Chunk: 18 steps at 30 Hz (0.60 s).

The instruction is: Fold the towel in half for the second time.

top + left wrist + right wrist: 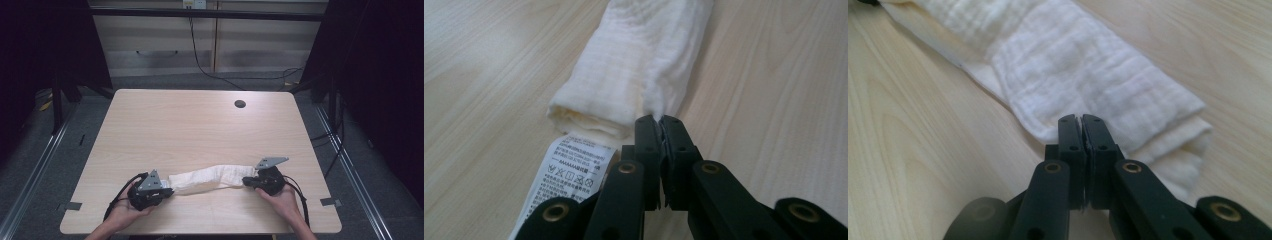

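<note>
Cloth [207, 178]: white, rolled lengthwise, lying across the lower centre of the table [200, 120]; care label [569, 170] at its left end. Left gripper [167, 189]: clenched on that end's edge. Right gripper [246, 182]: clenched on the opposite end.

Open counter [200, 125] ahead and to both sides; only the folded white cloth [207, 178] stretched across the near edge between both hands.

Rolled cloth [207, 179] on table [190, 125] near front edge, left hand-held gripper [167, 190] and right hand-held gripper [246, 182] at its ends
</note>
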Tool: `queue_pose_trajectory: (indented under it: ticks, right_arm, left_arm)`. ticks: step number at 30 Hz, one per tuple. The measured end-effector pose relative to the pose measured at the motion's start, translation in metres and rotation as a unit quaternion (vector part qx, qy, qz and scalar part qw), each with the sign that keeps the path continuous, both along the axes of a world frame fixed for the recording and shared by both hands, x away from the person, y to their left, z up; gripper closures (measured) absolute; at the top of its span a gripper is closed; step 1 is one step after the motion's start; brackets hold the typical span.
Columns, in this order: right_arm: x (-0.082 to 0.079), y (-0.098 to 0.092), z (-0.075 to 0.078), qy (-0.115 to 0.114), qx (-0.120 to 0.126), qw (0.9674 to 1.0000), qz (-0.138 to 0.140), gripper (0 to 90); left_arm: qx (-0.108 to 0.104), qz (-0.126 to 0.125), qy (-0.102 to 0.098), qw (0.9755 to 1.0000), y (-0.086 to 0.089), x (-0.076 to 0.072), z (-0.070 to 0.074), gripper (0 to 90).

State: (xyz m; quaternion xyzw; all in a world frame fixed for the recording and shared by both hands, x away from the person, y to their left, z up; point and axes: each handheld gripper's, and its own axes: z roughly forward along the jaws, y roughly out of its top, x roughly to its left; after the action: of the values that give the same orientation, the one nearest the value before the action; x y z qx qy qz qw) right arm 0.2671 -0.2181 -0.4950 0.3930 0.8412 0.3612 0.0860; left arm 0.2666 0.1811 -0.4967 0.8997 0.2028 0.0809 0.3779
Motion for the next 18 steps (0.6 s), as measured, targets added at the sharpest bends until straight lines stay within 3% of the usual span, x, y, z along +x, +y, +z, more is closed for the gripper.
queue_pose_trajectory:
  ticks: [9, 12, 18]
  right_arm:
    - [-0.015, -0.032, -0.003, -0.008, 0.014, 0.9994, -0.032, 88.3]
    - [-0.014, -0.032, -0.004, -0.010, 0.016, 0.9994, -0.029, 88.3]
    - [-0.009, -0.027, -0.006, -0.012, 0.023, 0.9992, -0.030, 88.2]
  left_arm:
    - [0.009, 0.012, -0.003, 0.9999, -0.001, 0.005, -0.001, 87.5]
    - [0.005, 0.013, -0.005, 0.9999, -0.001, 0.008, -0.002, 87.5]
    - [0.008, 0.038, -0.006, 0.9992, 0.003, 0.015, -0.002, 87.8]
